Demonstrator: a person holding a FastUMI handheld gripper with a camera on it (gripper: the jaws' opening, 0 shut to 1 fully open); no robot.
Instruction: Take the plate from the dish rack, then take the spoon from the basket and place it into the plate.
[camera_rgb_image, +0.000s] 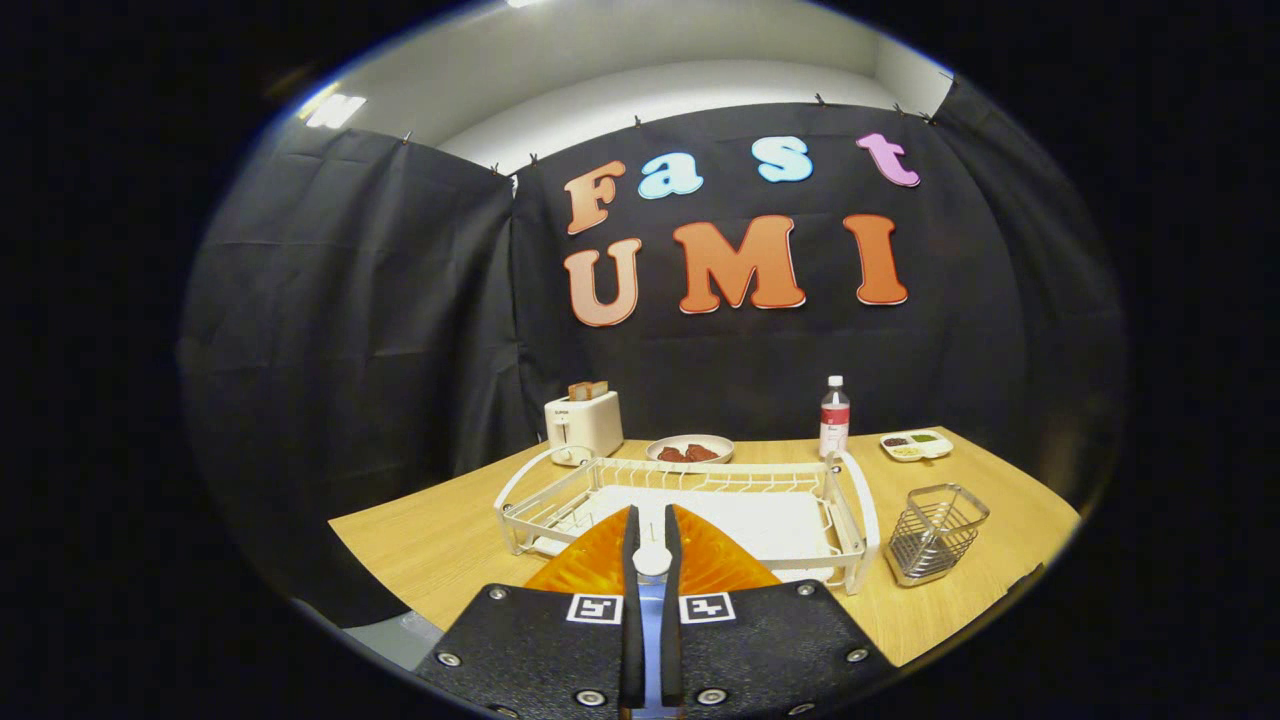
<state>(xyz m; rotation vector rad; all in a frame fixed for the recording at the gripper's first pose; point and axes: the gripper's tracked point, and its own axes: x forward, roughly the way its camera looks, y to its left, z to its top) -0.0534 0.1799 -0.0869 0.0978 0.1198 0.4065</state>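
My gripper (652, 545) is clenched on the spoon (652, 562), a light, slippery, stiff thing held near its end, above the orange plate (715, 560) beside the dish rack (850, 500).

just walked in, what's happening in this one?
A person's handheld gripper has its fingers closed on a white-handled utensil, probably the spoon, above an orange plate lying just under the fingers. Behind the plate is the white dish rack, with the wire basket beside it on the wooden table. It looks like the spoon is about to go onto the plate.
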